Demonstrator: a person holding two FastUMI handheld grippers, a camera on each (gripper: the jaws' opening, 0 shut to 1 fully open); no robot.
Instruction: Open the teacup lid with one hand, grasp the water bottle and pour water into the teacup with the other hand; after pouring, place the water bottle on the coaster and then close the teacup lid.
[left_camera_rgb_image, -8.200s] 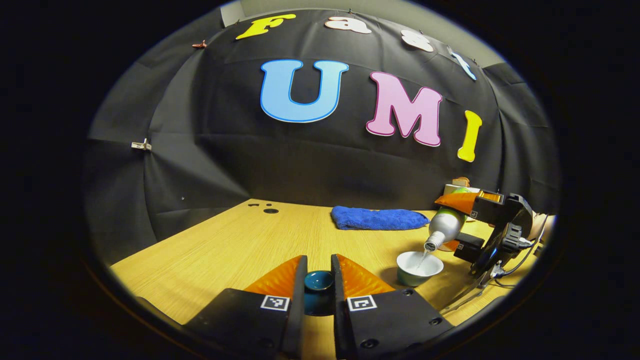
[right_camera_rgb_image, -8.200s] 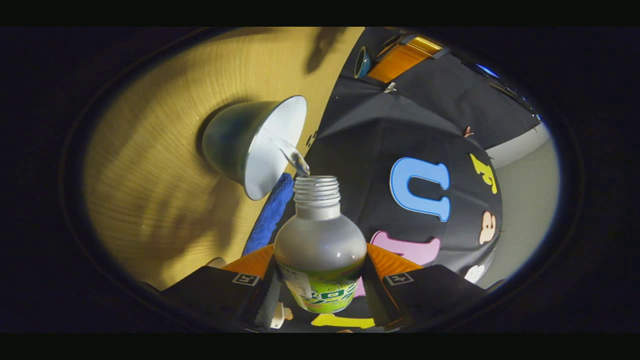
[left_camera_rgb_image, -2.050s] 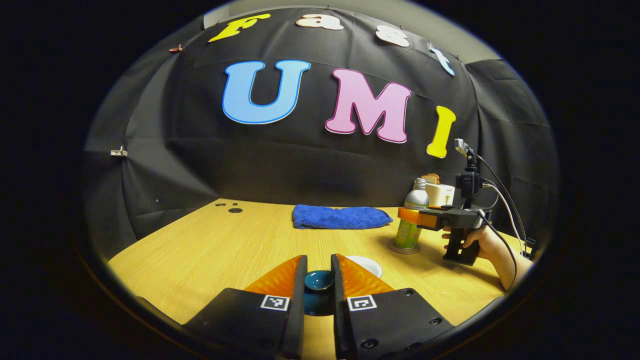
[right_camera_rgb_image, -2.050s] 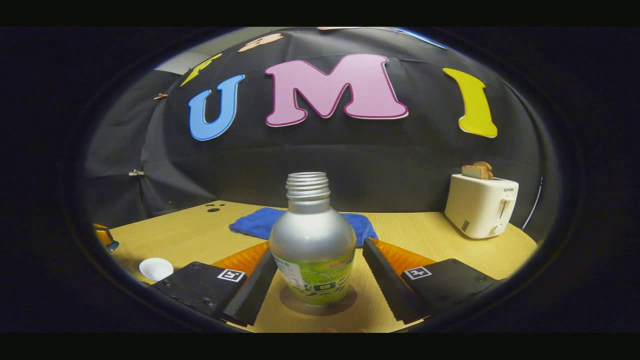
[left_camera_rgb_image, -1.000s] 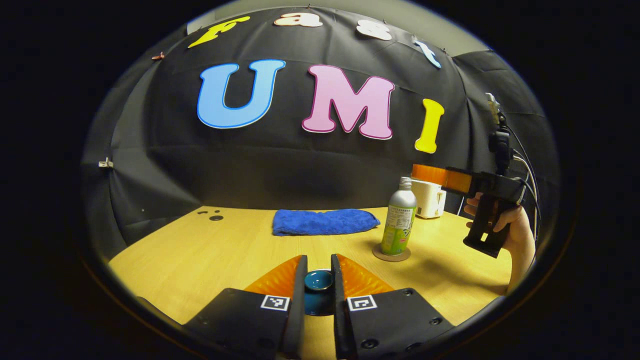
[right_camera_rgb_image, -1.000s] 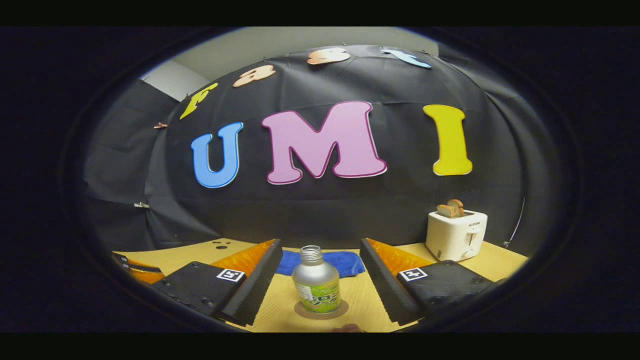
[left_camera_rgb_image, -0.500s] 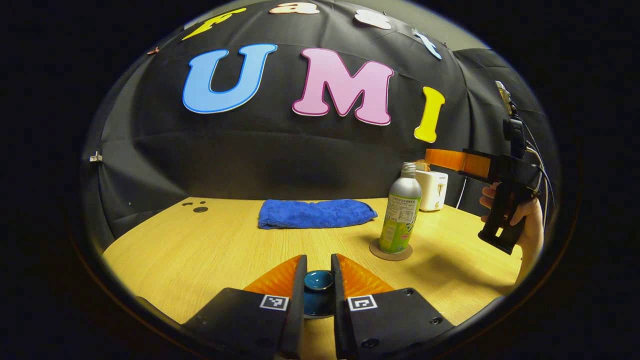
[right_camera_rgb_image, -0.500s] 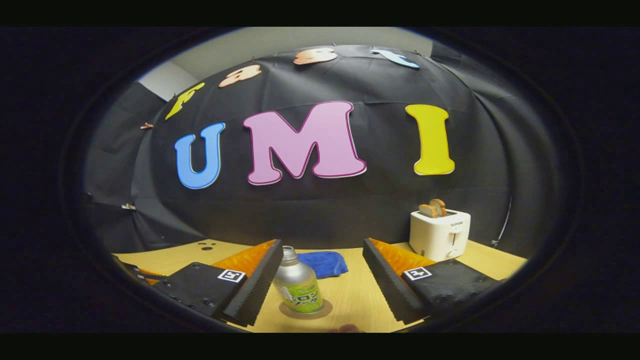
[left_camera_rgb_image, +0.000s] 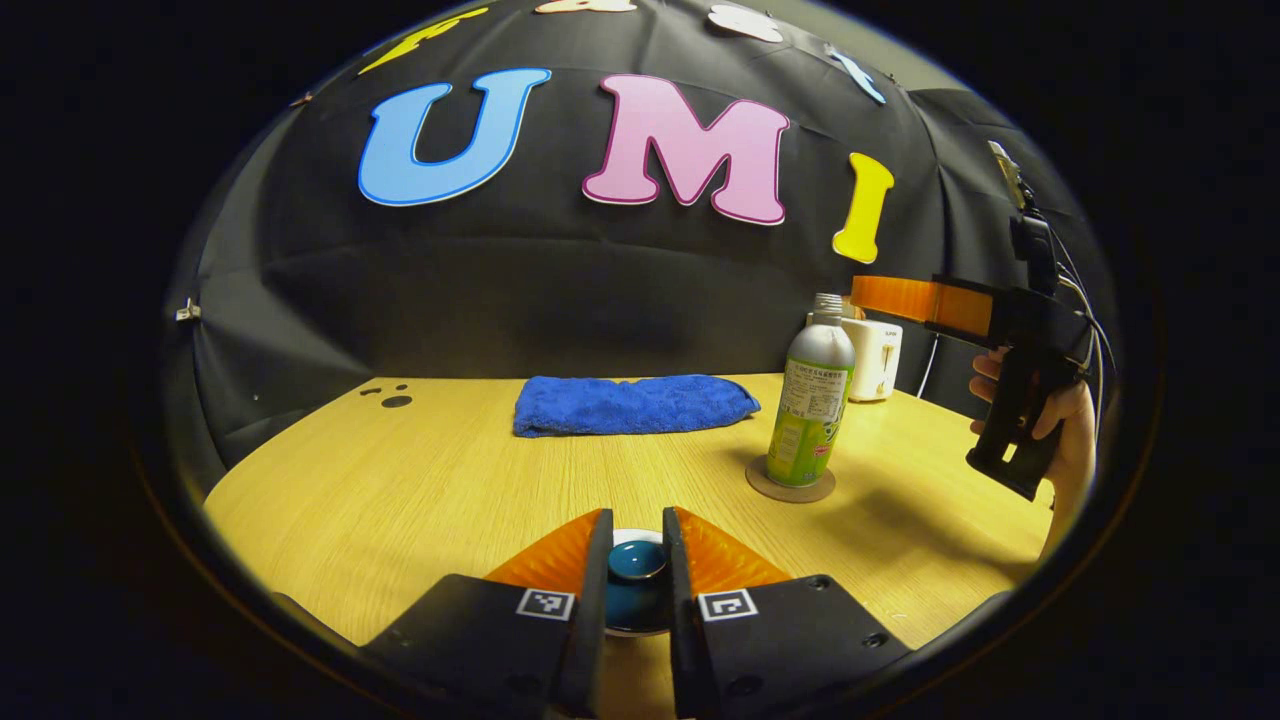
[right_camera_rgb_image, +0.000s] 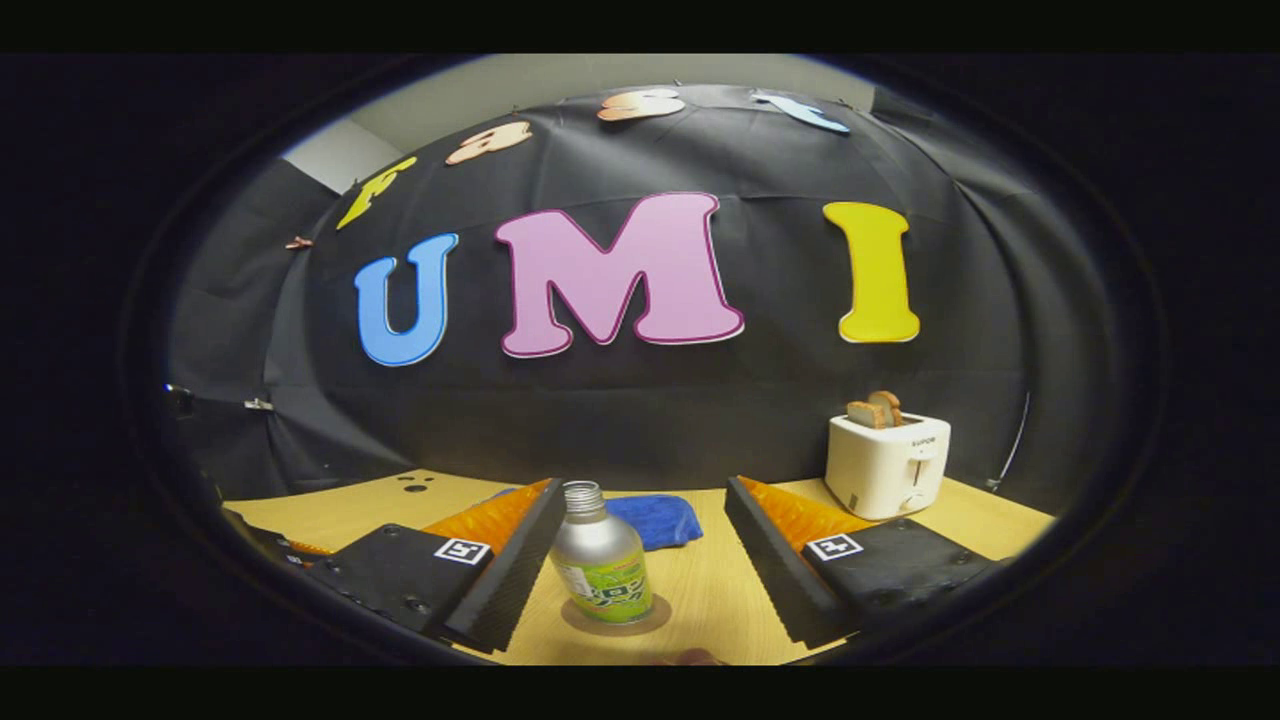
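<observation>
Table: wood top, carries everything. Blue towel flat along the far edge, toaster at the far right corner

Bottle stands upright on the coaster toward the right edge, long axis vertical, open neck up, no cap. Looks like thin metal, so light and smooth; judging by that, take it mid-body, not the neck

Right gripper spread wide, lifted clear and short of the bottle, touching nothing. Left gripper view shows it off the right edge in a hand

Left gripper pinches the lid by its small round knob, both fingers pressing on it. Lid sits level, knob up, axis vertical. Pale rim of the cup shows right under it near the front edge; cannot tell if lid touches rim yet

Lid and cup look glazed ceramic: stiff, slick, chips easily. Judgement: bottle step done, only lid closing left. Lower straight and centred, release only once seated
</observation>
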